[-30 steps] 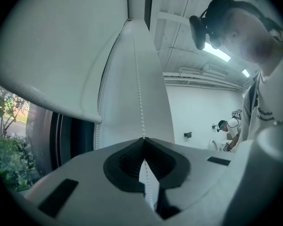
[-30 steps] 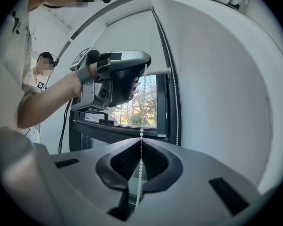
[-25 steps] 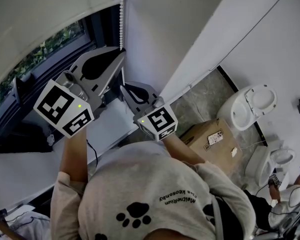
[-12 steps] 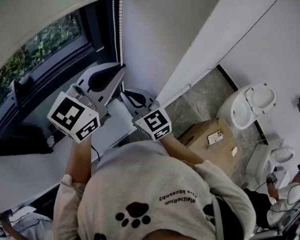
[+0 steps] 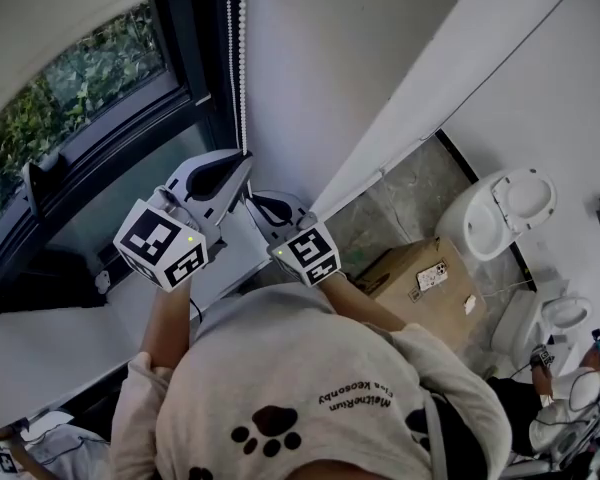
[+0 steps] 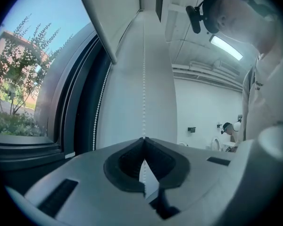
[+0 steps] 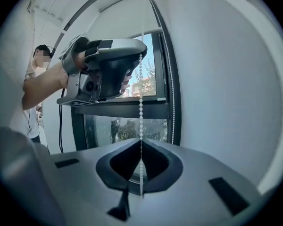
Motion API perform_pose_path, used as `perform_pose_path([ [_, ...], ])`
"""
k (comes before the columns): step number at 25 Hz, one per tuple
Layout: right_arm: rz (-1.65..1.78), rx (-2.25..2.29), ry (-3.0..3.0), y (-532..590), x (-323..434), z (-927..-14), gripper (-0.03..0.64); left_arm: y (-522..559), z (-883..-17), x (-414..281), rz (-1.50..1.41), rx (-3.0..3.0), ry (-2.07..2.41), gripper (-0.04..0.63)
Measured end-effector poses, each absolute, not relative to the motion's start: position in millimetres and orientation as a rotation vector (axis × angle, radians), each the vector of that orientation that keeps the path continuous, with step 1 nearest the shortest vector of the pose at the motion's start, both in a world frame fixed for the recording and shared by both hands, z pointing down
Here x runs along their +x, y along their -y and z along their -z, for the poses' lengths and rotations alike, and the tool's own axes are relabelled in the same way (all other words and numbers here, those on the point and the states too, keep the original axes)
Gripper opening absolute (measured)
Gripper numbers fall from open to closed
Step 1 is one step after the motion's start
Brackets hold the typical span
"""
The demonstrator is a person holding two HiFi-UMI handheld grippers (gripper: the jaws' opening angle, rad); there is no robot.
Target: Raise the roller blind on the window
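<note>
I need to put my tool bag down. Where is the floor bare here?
Bare: the grey floor strip between the white wall and the box. Crowded: toilets right of the box; by the chain, the left gripper and right gripper clamp it.

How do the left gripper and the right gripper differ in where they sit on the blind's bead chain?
The left gripper grips the bead chain higher up; the right gripper grips it just below. In the head view the left gripper reaches in from the window side, the right gripper from the wall side. Shared: both have jaws shut on the same strand, while the second strand hangs free beside it.
</note>
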State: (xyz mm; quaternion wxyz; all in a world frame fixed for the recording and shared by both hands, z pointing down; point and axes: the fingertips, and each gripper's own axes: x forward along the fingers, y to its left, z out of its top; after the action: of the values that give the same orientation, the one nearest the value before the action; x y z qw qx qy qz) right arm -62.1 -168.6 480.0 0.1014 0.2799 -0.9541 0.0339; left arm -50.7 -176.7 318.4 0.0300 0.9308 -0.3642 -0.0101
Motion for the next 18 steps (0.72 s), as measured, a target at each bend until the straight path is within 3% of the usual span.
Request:
perform_pose_path([
  [6, -0.108, 0.822, 2.773, 168, -59, -490, 0.012, 178, -330, -49, 0.02, 2.855, 1.1, 0.008],
  [9, -0.11, 0.842, 2.824, 168, -55, -467, 0.091, 179, -335, -47, 0.002, 2.853, 1.091, 0.008],
  [18, 0.018, 0.907, 2.957, 163, -39, -366, 0.097, 181, -357, -51, -0.02, 2.816, 1.084, 0.008],
])
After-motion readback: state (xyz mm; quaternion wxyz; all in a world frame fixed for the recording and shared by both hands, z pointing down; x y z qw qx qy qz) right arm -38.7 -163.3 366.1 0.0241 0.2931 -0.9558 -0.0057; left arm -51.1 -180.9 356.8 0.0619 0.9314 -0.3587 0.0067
